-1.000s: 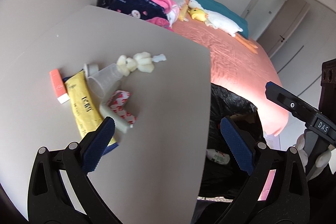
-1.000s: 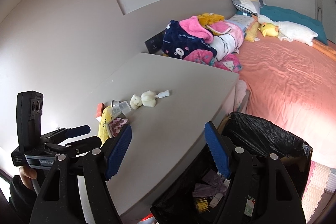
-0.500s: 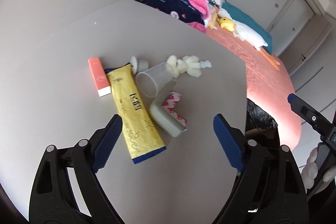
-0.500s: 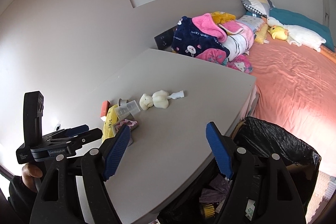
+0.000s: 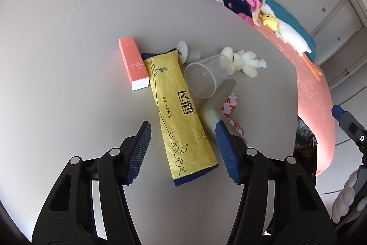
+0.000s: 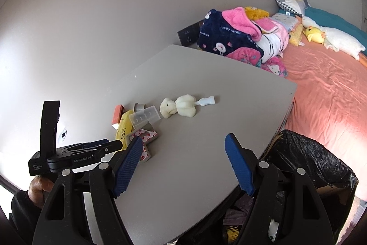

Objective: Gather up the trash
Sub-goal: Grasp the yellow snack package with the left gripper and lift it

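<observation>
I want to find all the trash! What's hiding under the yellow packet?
The yellow packet covers an edge of the pink box and part of a white cap. Anything else underneath is hidden.

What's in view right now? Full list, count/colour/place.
wrapper: 1, yellow, flat on table between left jaws
box: 1, pink-orange, left of wrapper
cup: 1, clear, on its side right of wrapper
cap: 1, grey-white, behind cup
plush toy: 1, cream, mid-table
tape backing: 1, red-white, under grey corner piece
table: 1, grey
bin bag: 1, black, beside table
bed: 1, salmon sheet
left gripper: closing, pads off wrapper
right gripper: open, empty
</observation>
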Tool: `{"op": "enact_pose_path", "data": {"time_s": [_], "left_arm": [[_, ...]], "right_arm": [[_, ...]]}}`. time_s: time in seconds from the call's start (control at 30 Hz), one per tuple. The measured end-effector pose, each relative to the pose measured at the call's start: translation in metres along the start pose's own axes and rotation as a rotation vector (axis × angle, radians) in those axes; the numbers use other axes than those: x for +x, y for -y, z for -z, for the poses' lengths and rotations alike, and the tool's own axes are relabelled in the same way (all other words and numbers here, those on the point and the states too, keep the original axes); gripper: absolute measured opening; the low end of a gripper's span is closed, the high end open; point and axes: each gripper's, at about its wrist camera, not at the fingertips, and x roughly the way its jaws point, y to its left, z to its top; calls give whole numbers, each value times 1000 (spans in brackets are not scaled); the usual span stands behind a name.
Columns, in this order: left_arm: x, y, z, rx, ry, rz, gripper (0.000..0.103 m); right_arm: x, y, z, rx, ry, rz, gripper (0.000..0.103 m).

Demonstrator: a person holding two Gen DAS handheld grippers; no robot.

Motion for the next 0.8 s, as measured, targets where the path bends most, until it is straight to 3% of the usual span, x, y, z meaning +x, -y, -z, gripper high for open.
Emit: {"op": "enact_pose_path", "data": {"time_s": [0.43, 0.7, 0.8], "left_arm": [[13, 0, -9, 30, -20, -39, 55], [17, -1, -10, 50, -16, -82, 44], [17, 0, -10, 64, -11, -79, 31]], "right_arm": [[32, -15, -3, -19, -66, -12, 75], [40, -20, 0, -33, -87, -23, 75], [43, -22, 1, -35, -95, -27, 75]]}}
